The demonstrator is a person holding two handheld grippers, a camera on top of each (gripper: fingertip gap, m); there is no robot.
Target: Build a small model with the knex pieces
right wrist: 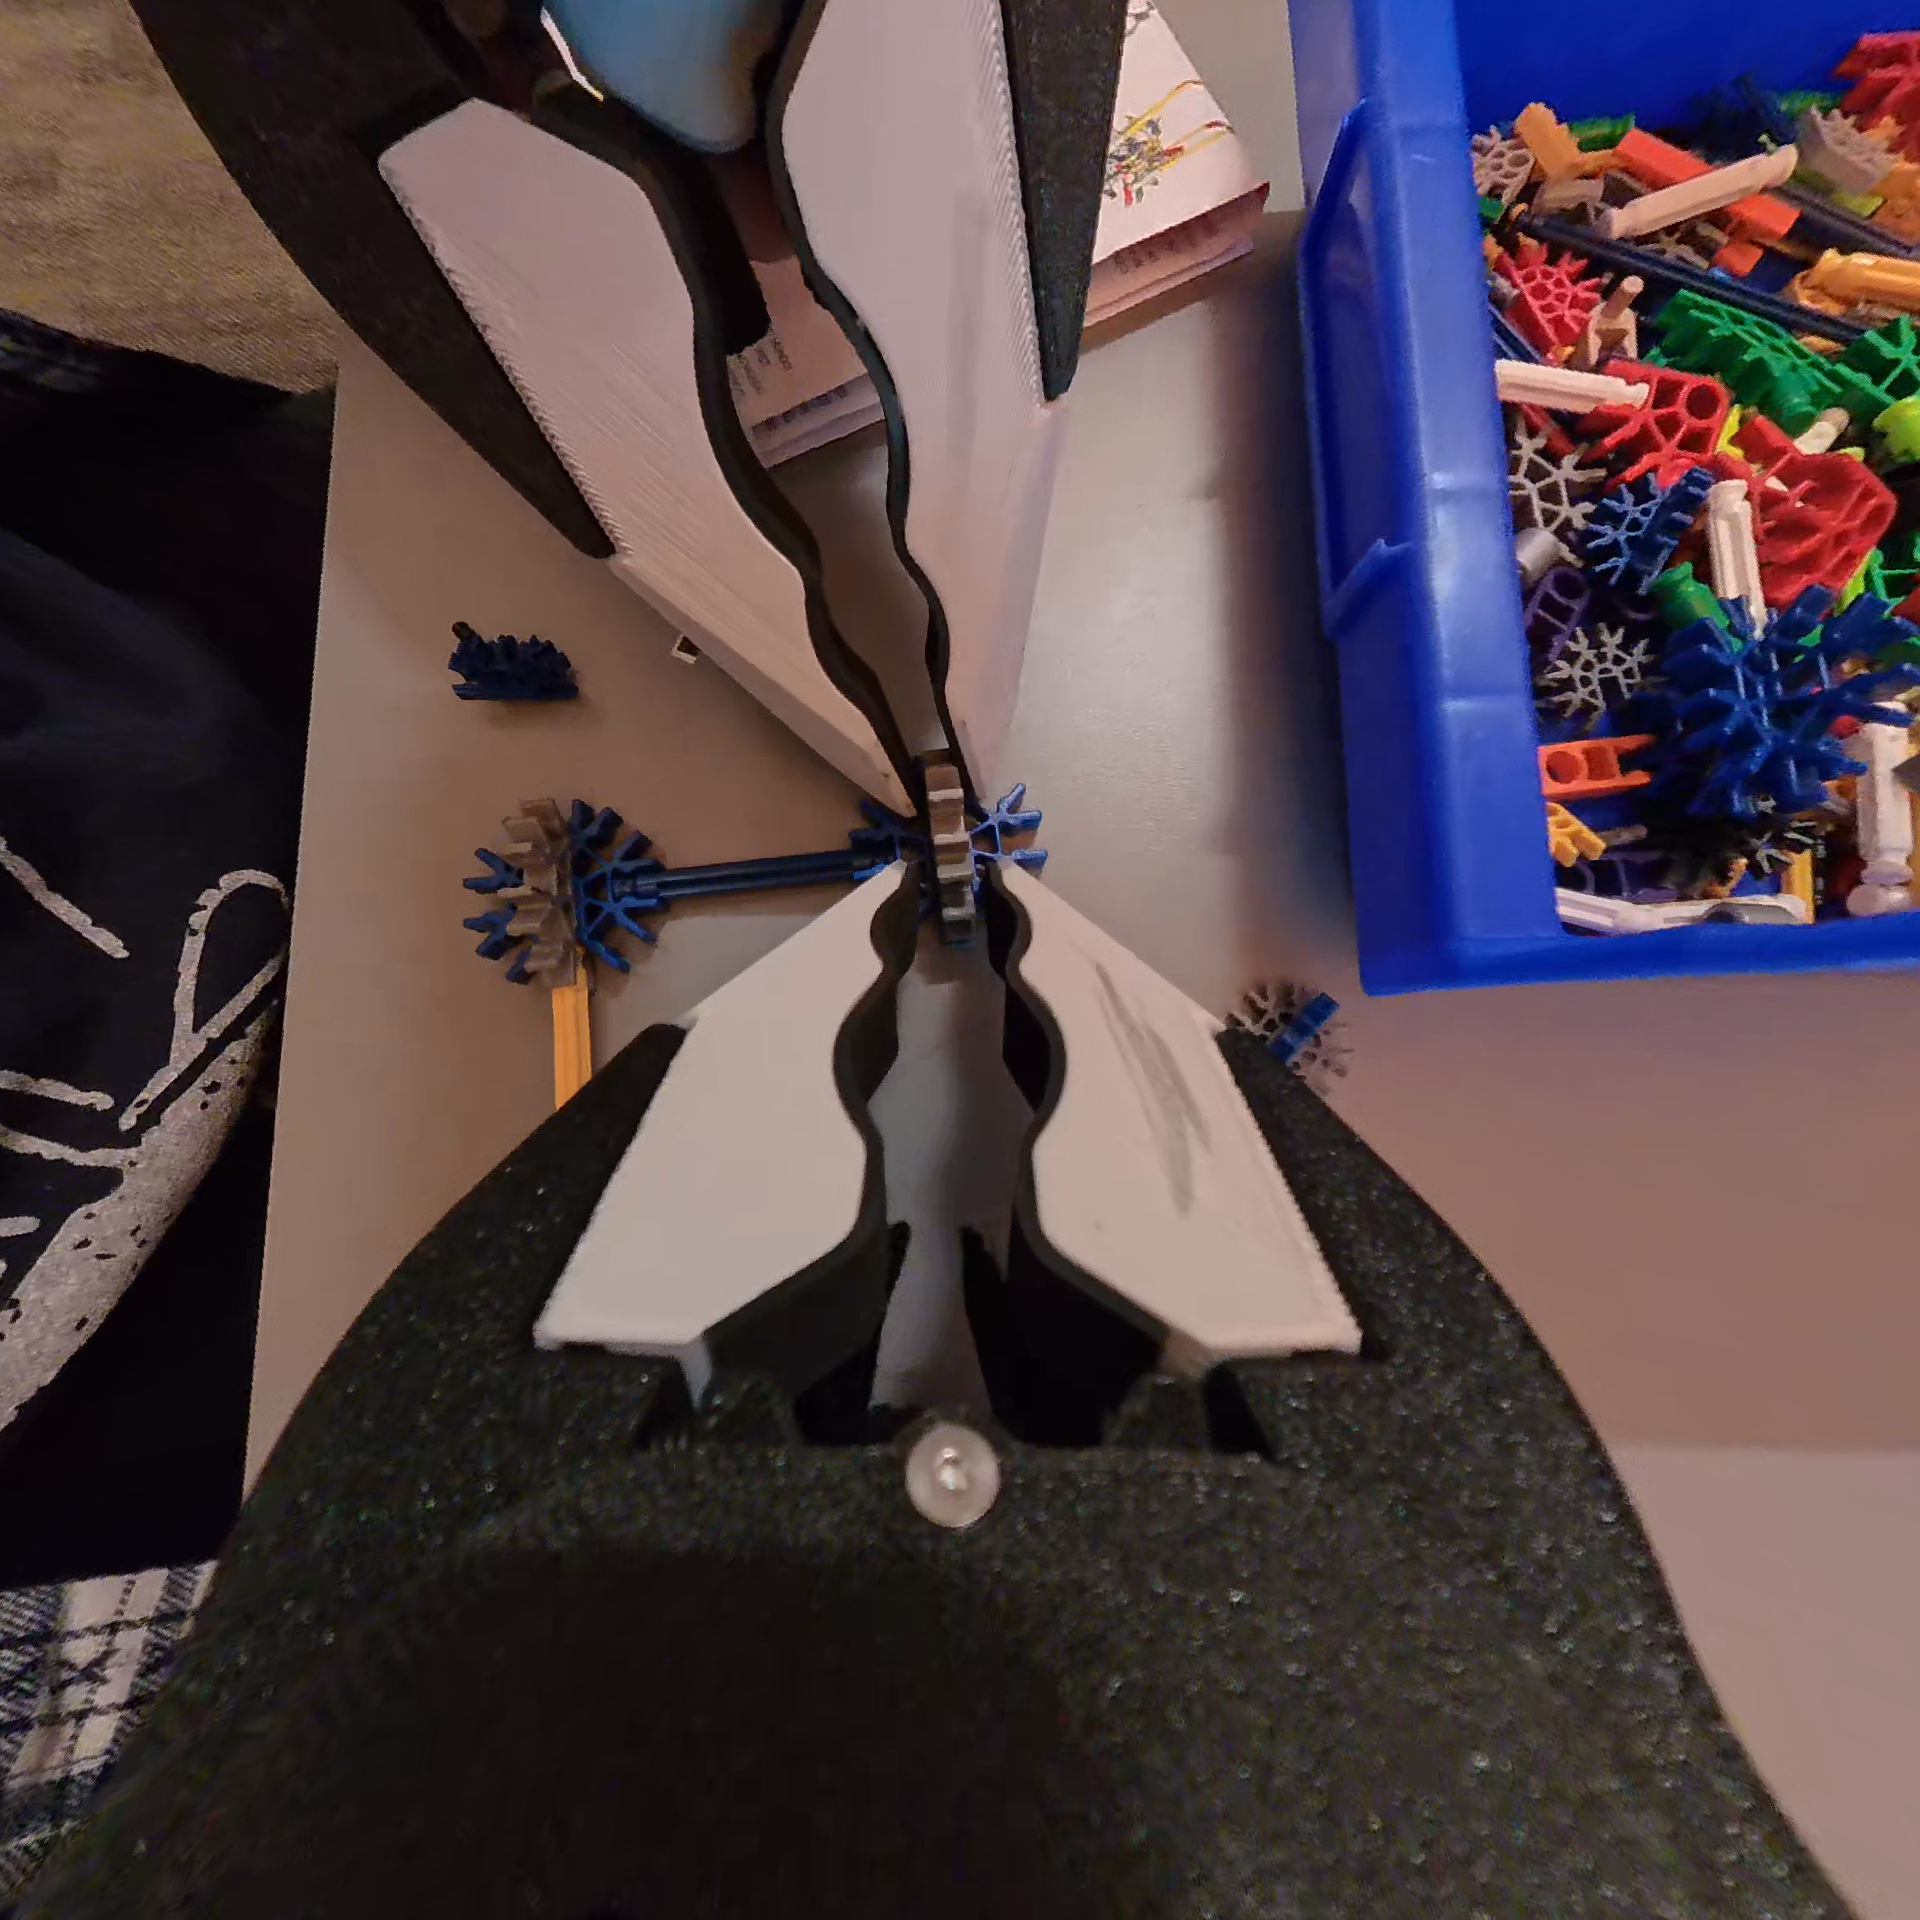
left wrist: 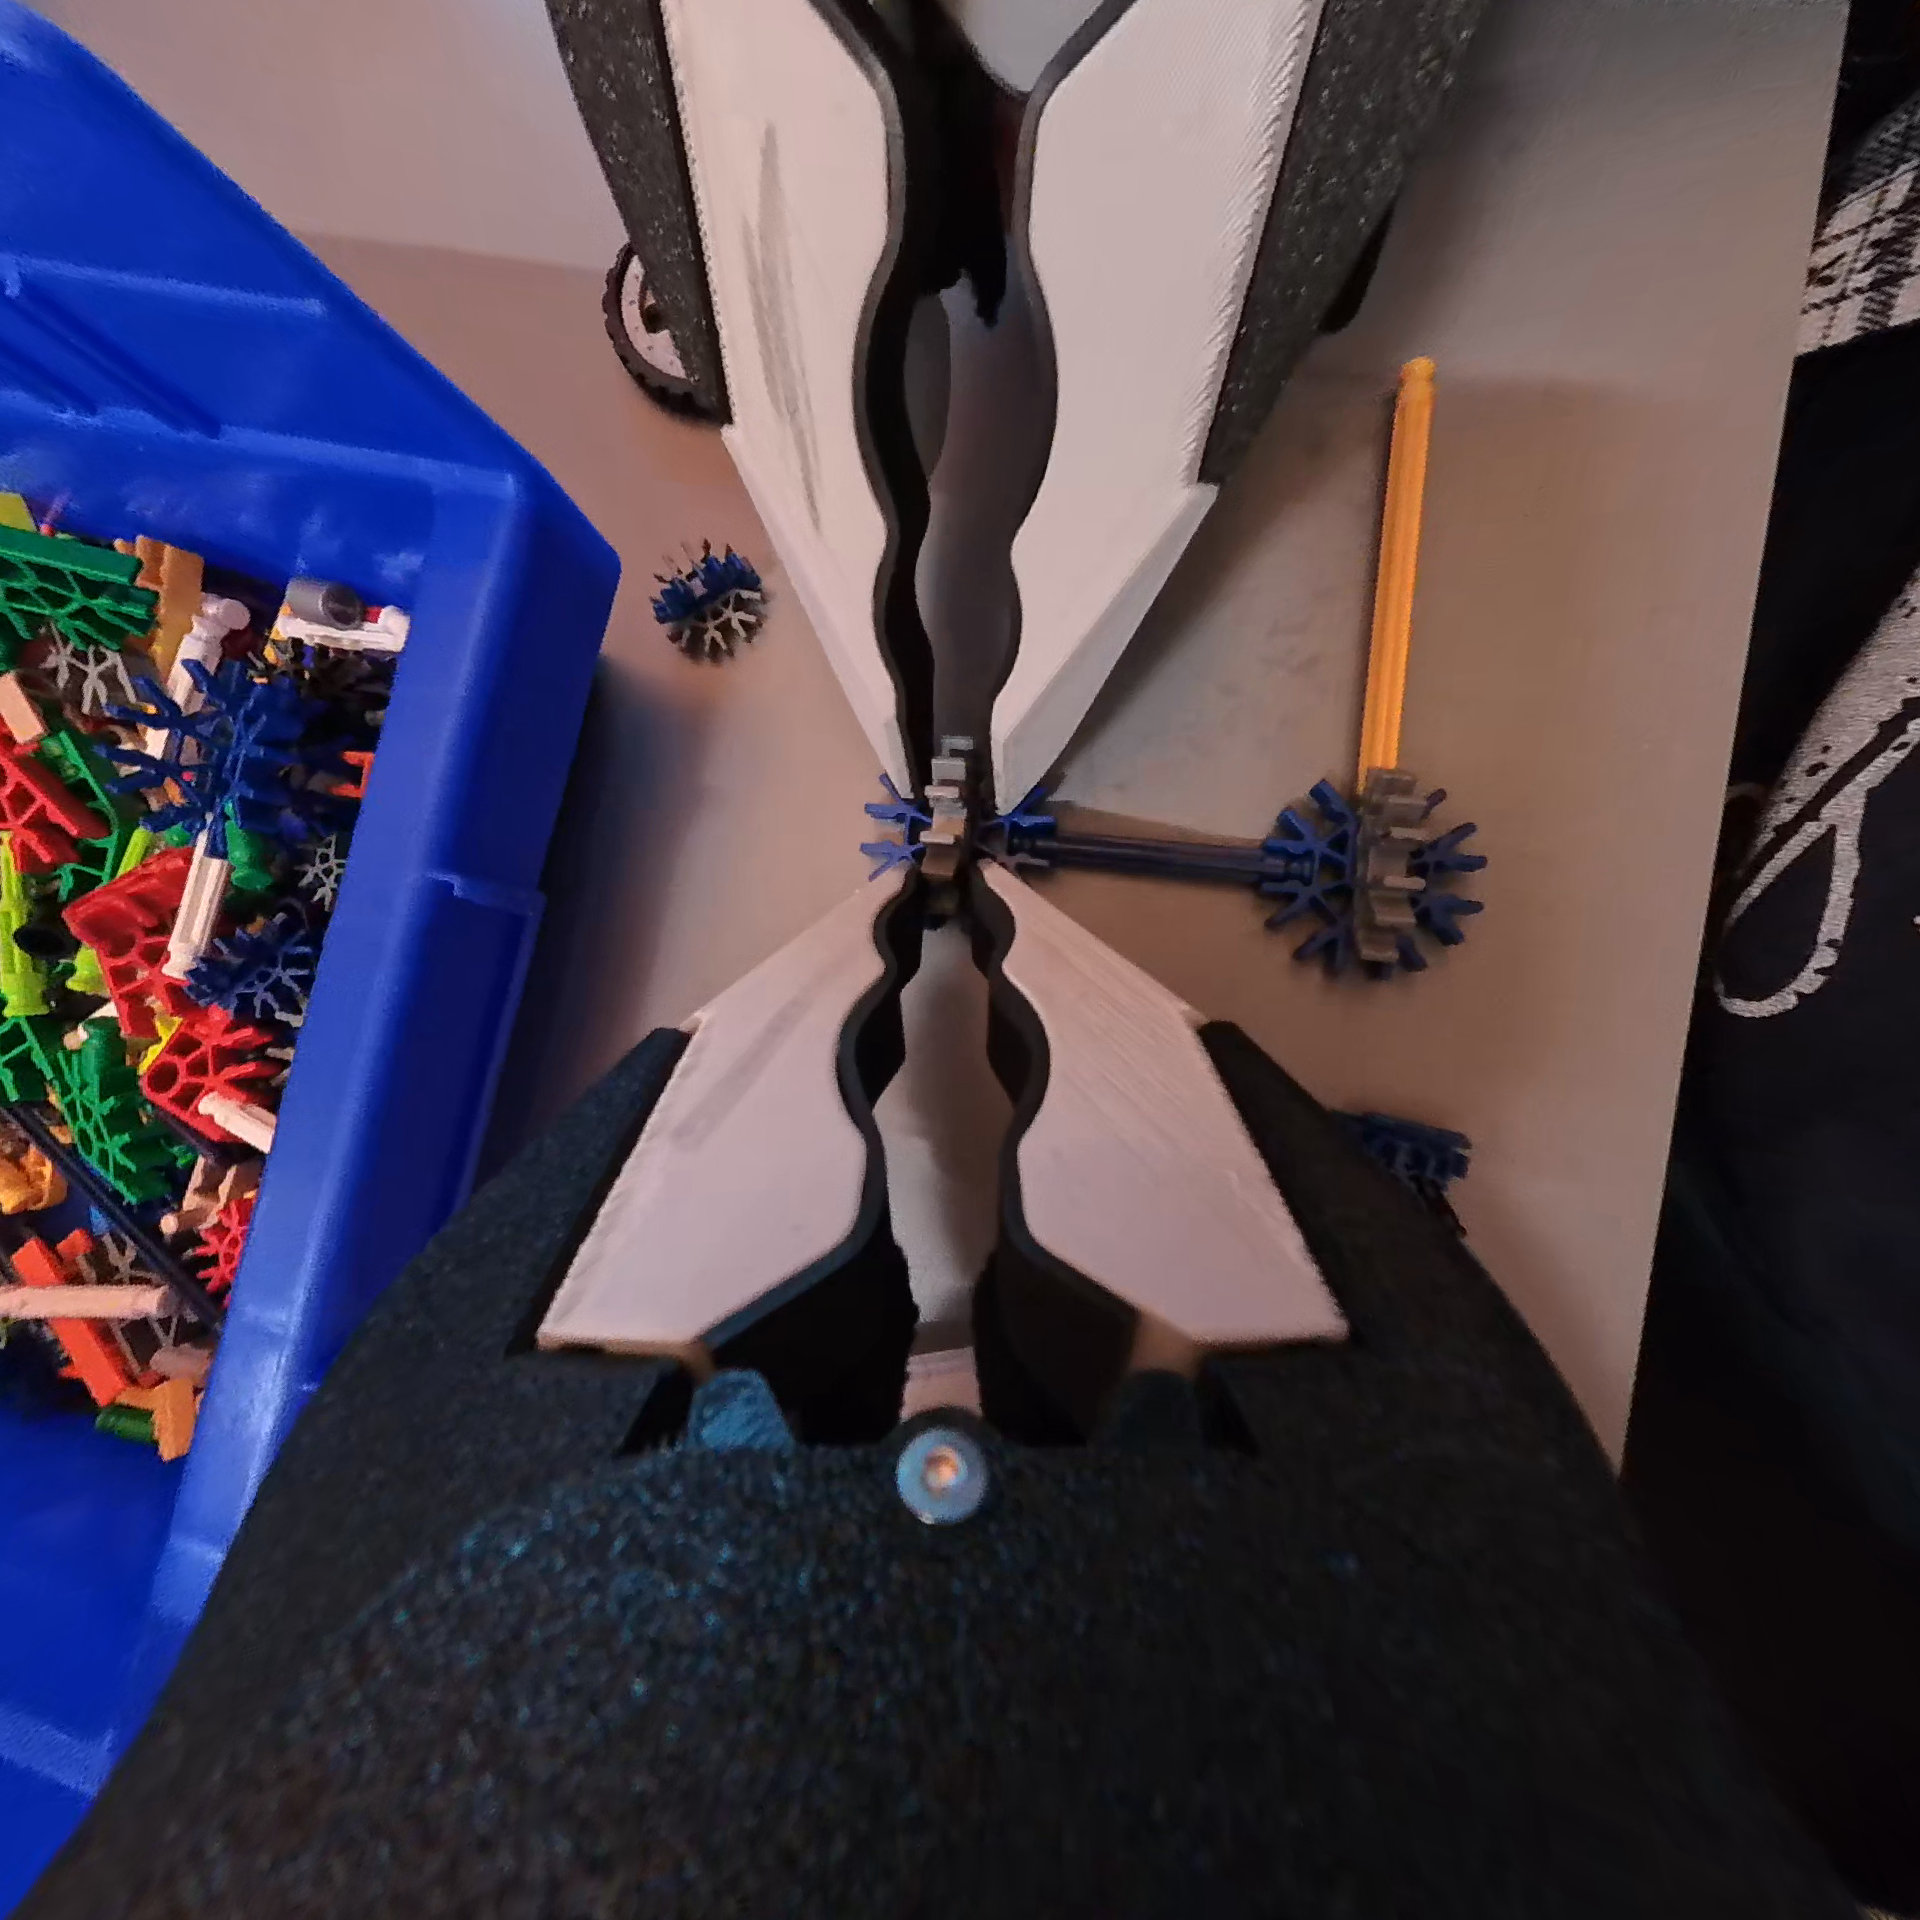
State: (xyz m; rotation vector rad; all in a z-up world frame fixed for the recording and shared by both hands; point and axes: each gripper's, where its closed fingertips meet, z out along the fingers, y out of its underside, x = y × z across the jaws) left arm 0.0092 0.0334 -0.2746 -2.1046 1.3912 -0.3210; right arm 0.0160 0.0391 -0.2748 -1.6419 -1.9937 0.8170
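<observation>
Blue-and-grey connector hub (left wrist: 951, 826) sits right in the middle of the table (left wrist: 1195, 665), pinched from both ends: left gripper (left wrist: 948, 883) is clamped on it from one side, right gripper (right wrist: 951, 883) from the opposite side, both claws squeezed narrow with the tips meeting on that one piece. So two grippers, one hub between them. One dark blue rod (left wrist: 1153, 857) runs from it to a second hub (left wrist: 1371, 878), same blue snowflake plus grey gear look, and one yellow rod (left wrist: 1397, 571) sticks out of that second hub flat along the tabletop. I count two loose bits nearby: one blue-and-white snowflake piece (left wrist: 712, 613) and one small blue piece (right wrist: 512, 665) near the table edge. One blue bin (right wrist: 1403, 623) full of mixed coloured parts stands beside it all, plus one paper booklet (right wrist: 1164, 208) behind the left gripper.
</observation>
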